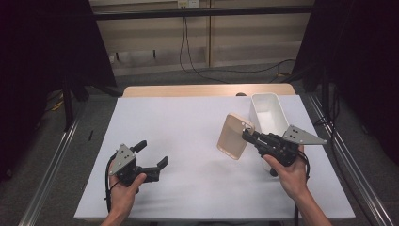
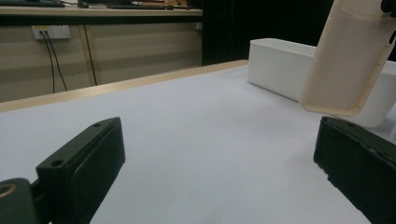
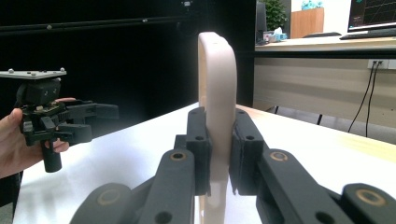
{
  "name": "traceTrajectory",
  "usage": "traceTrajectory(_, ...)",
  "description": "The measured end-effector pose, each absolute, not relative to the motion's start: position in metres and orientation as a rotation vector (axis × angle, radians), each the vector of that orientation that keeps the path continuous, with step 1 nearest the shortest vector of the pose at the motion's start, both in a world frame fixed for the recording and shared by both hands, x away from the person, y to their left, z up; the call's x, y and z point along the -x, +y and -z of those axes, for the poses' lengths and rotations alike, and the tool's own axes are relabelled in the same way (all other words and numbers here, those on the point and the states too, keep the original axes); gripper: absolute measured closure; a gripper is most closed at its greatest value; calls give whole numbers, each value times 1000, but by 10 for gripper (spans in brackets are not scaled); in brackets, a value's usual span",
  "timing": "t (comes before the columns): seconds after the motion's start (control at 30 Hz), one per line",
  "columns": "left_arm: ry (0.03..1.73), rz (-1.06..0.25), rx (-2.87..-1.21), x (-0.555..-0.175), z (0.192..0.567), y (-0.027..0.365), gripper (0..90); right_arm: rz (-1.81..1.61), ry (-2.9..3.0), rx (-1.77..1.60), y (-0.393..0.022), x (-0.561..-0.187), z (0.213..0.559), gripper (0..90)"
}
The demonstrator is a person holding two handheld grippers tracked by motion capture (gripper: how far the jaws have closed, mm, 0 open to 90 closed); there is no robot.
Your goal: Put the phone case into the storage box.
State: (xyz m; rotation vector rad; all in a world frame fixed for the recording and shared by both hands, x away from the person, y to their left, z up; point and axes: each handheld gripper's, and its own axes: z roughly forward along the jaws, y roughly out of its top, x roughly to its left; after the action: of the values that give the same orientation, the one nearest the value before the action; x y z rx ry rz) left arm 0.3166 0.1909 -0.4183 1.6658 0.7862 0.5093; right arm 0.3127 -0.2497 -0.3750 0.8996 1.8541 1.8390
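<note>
Seemingly unmarked beige lid between right tongs, no legible writing.

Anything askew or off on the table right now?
Nothing spilled or damaged. The beige lid is off the white bin, held tilted above the table by its edge in the right tool. The left tool is open and holds nothing, low over the table.

I can read no word, label, brand or number on anything around my claws. A screen far off in my right gripper view shows only a line too small to read.
</note>
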Motion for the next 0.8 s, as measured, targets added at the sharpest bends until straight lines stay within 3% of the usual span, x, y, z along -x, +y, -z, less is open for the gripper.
traceTrajectory(0.8,847,-546,-1642,-303,431,218,22,-1830,1830,-899,-267,-323,366,806)
